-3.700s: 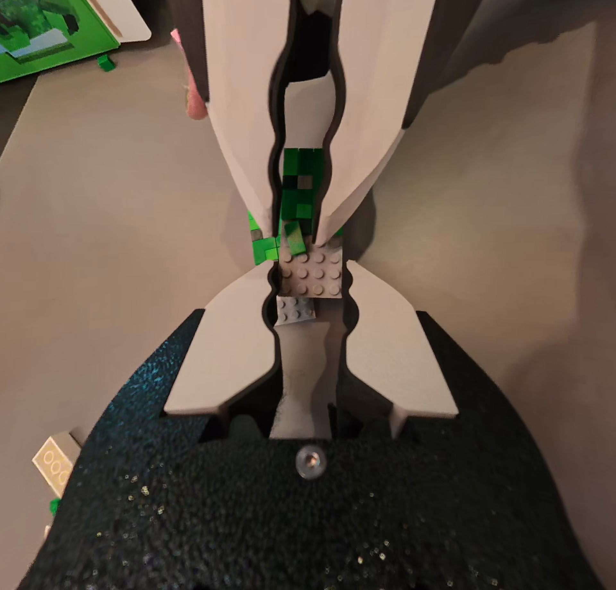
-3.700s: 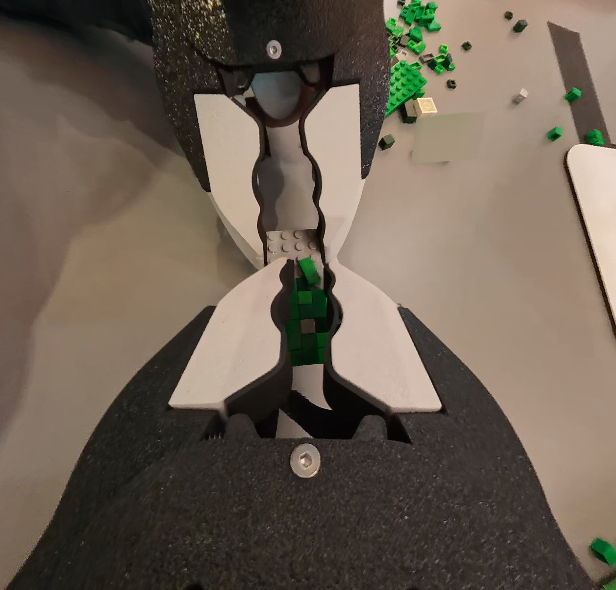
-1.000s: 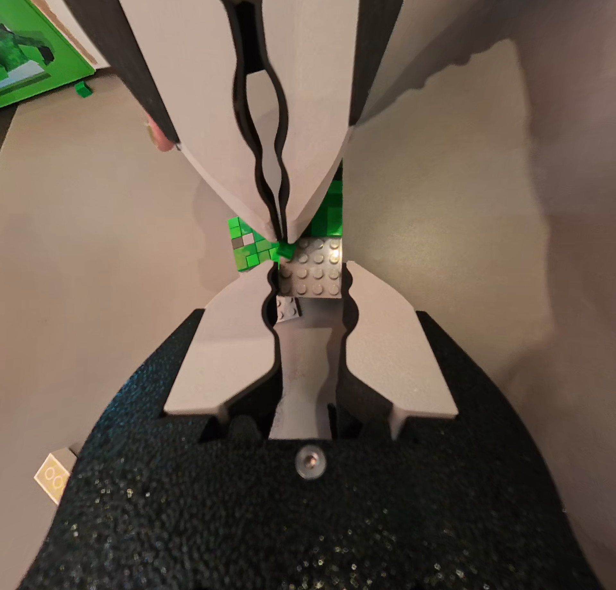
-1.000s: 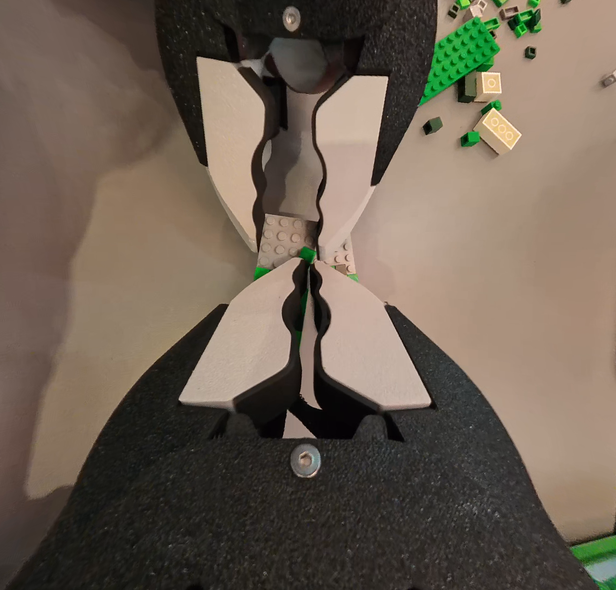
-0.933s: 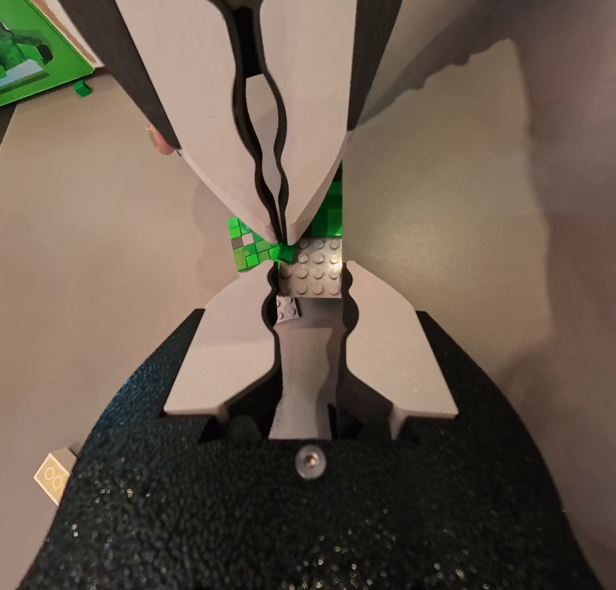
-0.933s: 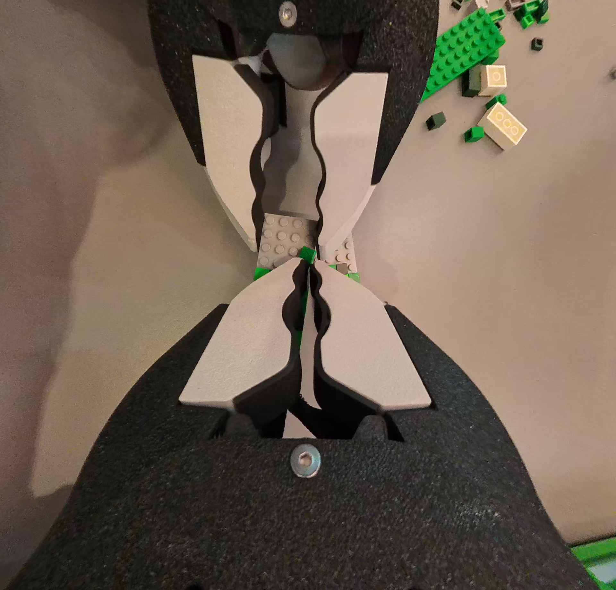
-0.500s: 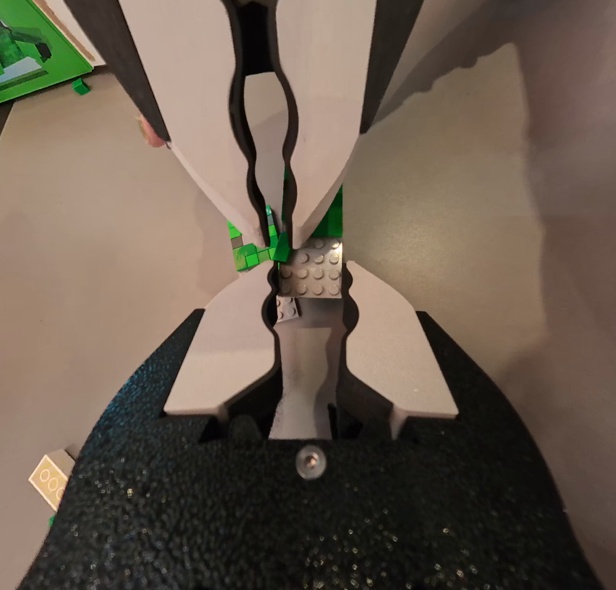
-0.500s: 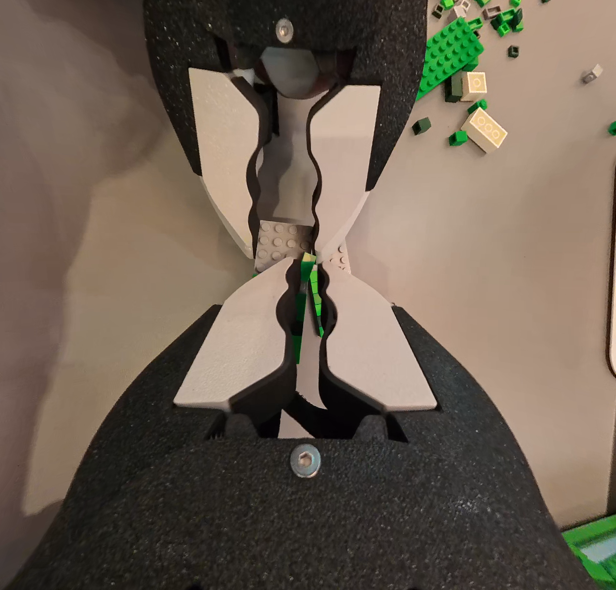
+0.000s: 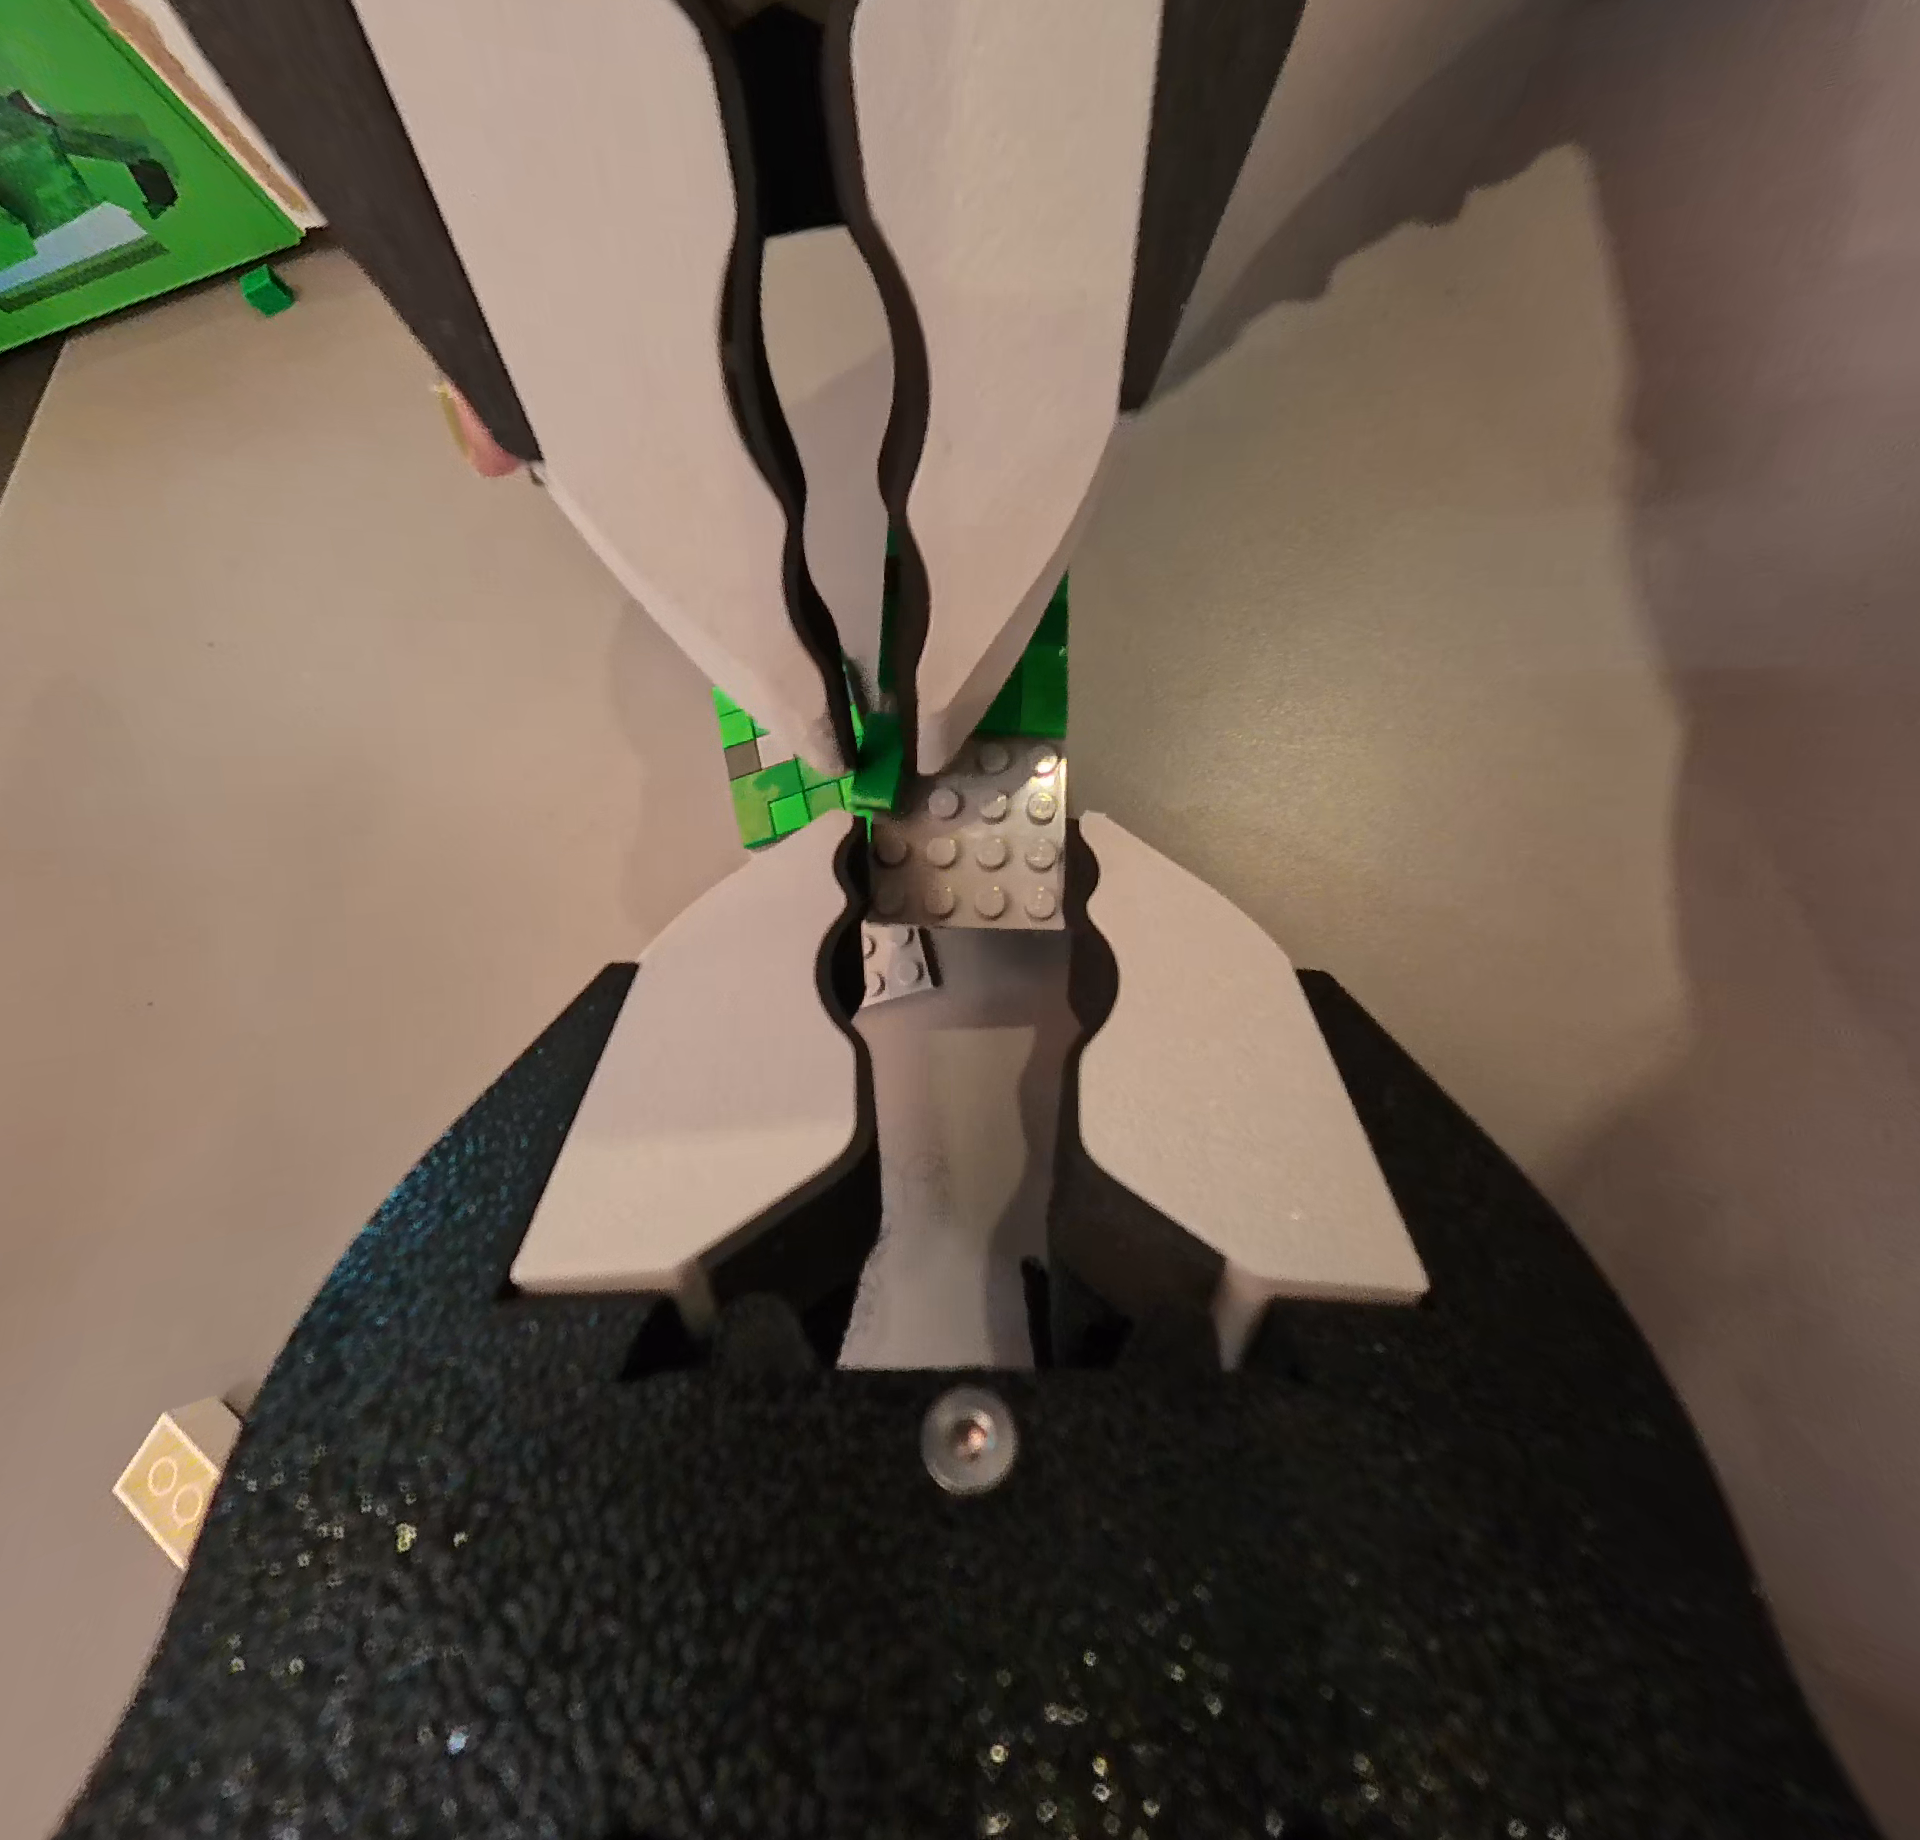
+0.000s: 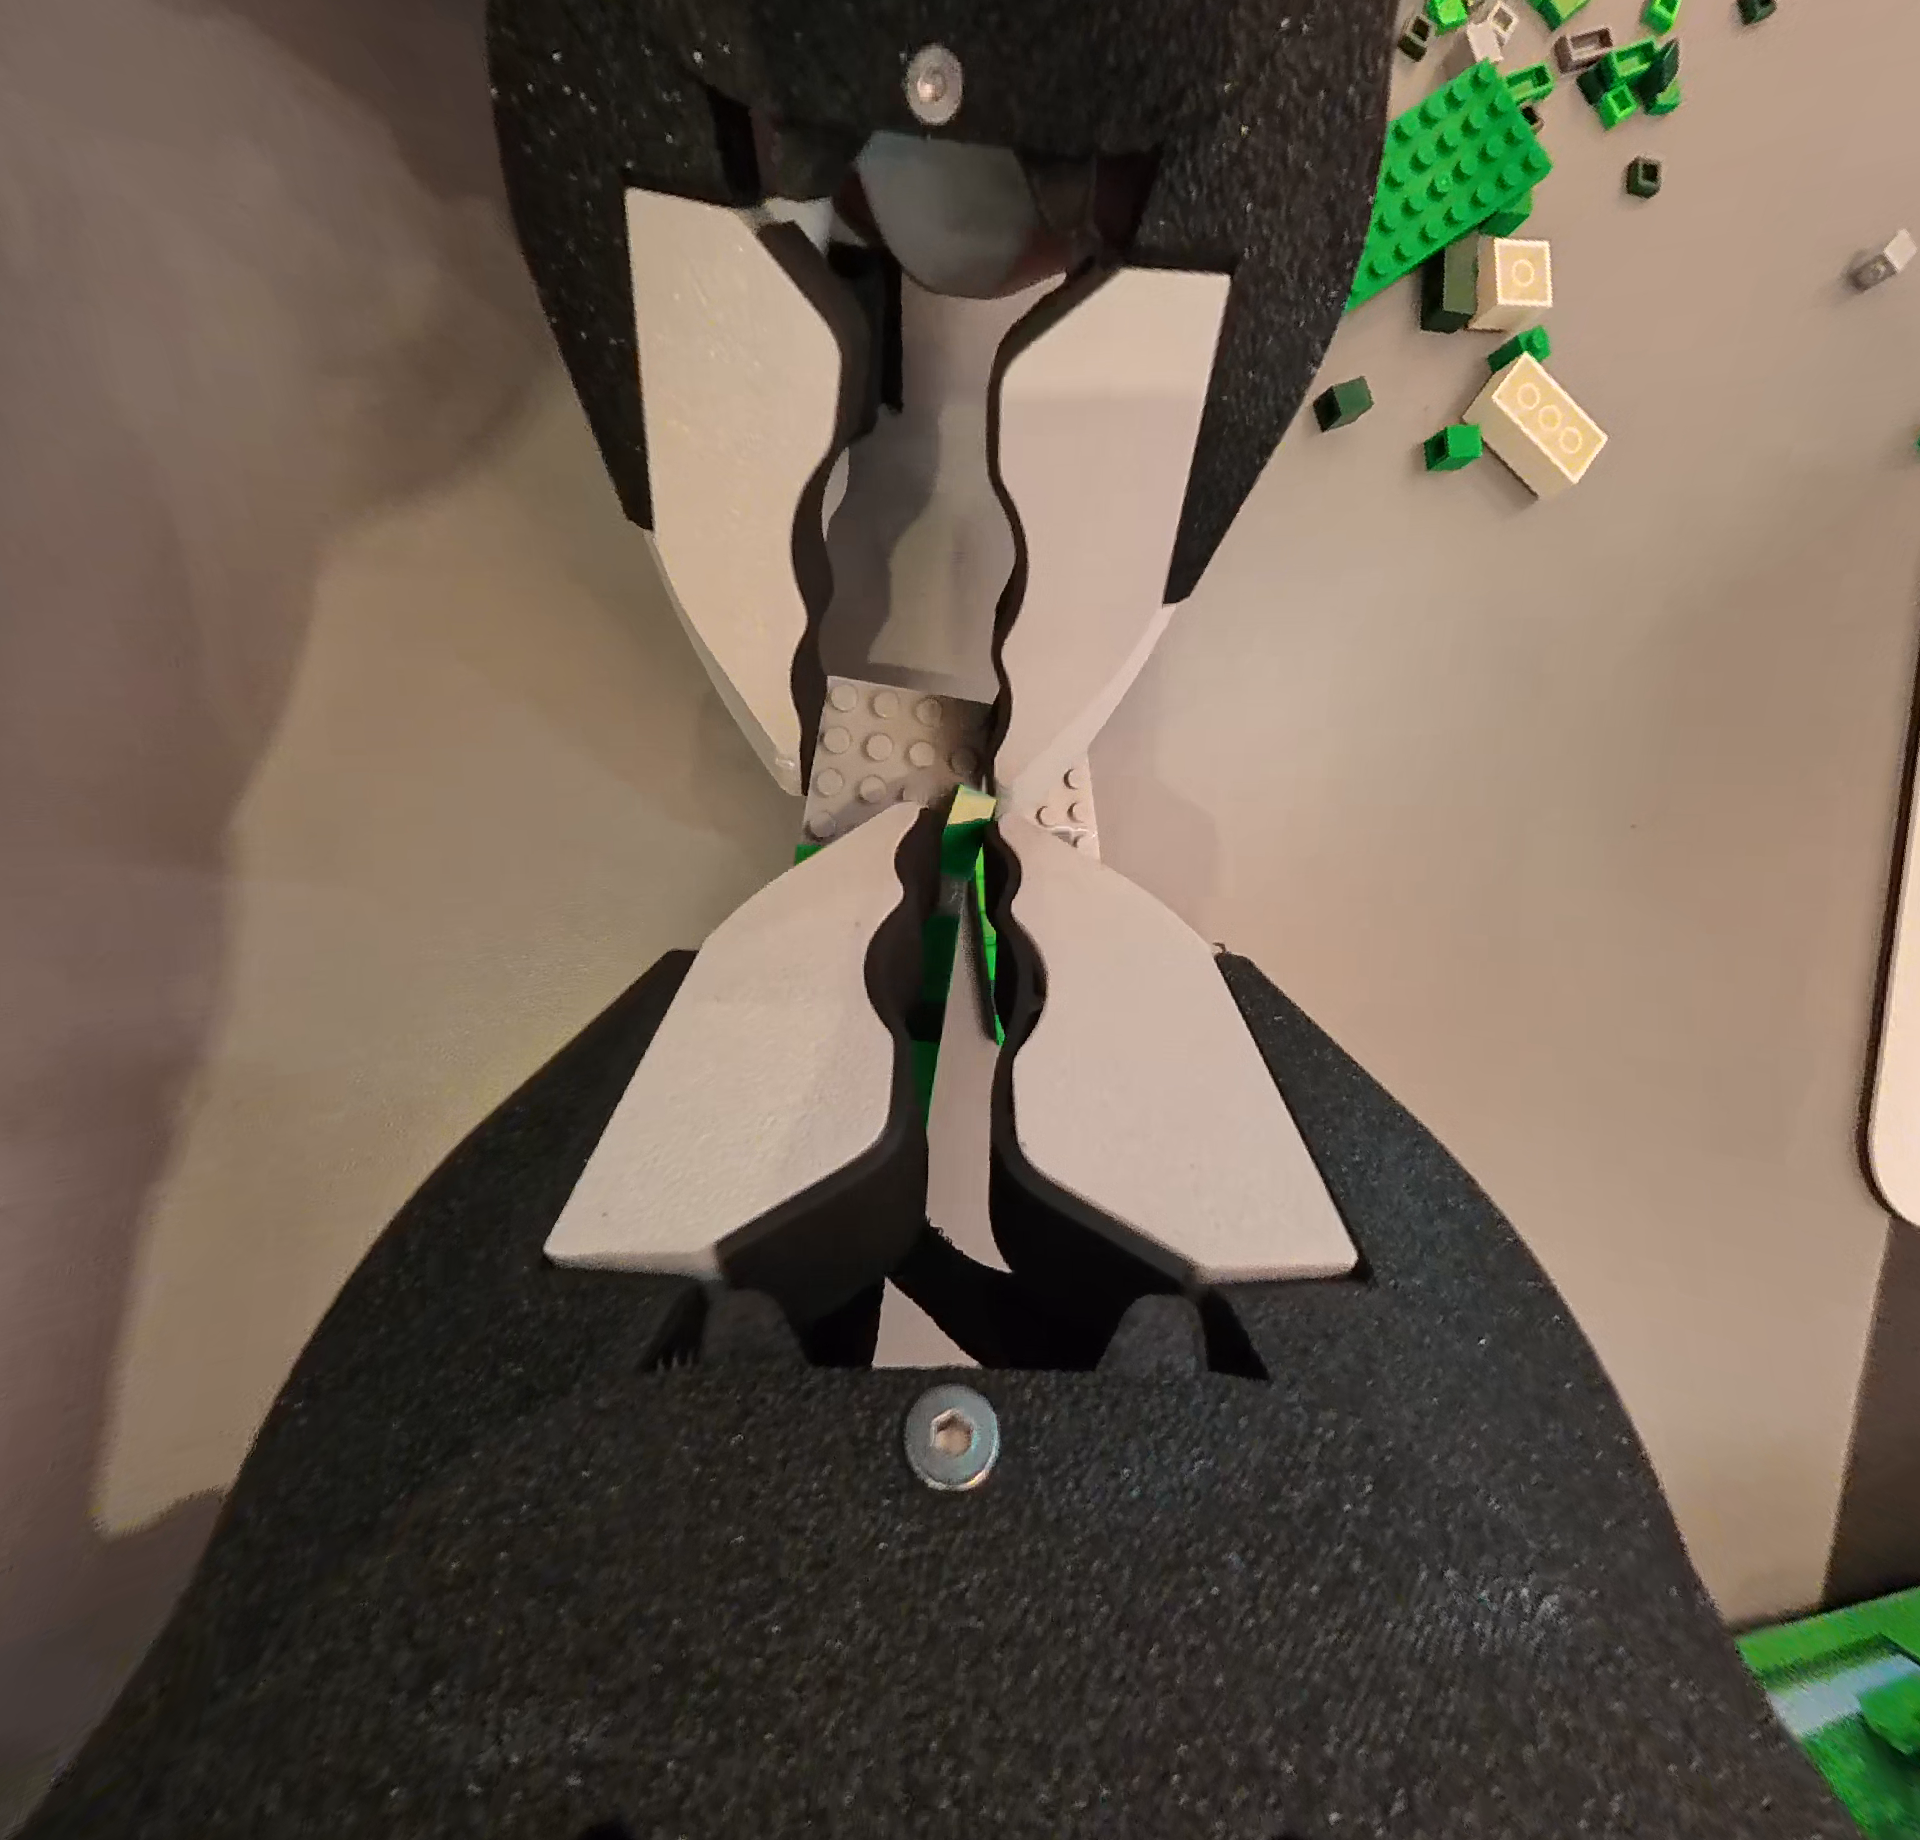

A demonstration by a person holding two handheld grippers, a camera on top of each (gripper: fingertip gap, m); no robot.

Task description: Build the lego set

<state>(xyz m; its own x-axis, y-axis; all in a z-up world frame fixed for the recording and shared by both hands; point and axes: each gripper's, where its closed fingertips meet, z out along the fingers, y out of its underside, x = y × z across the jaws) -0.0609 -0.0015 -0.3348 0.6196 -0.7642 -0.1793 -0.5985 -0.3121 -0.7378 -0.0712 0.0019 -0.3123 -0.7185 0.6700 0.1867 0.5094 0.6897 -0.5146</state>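
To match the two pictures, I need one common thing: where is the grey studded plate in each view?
Left wrist view: the grey studded plate sits at centre, between the near white fingers.
Right wrist view: the plate sits above centre, between the far fingers.
Shared landmark: the small green piece at the plate's edge.

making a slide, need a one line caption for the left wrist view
Left gripper clamps a grey studded plate while the right gripper pinches a small green piece at its corner.

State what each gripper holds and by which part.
Left gripper clamps the gray studded plate by its side edges. Right gripper pinches a small green piece at its tips.
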